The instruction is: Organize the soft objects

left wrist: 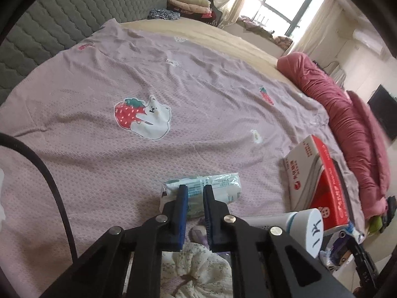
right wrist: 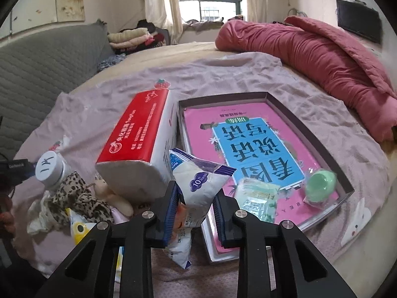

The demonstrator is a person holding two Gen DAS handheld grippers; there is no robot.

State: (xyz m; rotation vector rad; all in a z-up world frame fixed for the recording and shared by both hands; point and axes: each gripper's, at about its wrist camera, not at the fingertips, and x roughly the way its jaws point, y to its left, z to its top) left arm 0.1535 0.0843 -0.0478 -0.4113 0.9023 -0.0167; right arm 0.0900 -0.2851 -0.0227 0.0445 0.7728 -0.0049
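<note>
Now both grippers are pinching soft packs: the left gripper (left wrist: 194, 188) is clamping the pale tissue packet (left wrist: 206, 187) lying on the bed (left wrist: 86, 149), the right gripper (right wrist: 196, 193) is squeezing the white pouch (right wrist: 198, 181) near the bed's front edge, so each should be lifting gently to keep its hold.

Teal tissue pack (left wrist: 211, 186) flat, white pouch (right wrist: 201, 181) upright

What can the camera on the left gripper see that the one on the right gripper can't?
Only the left wrist view shows the strawberry-and-bear print and the left gripper closed on a pale tissue pack. Only the right wrist view shows the tray with a pink book and the right gripper pinching a white pouch. Both show the red tissue box, white-capped bottle and red quilt.
</note>
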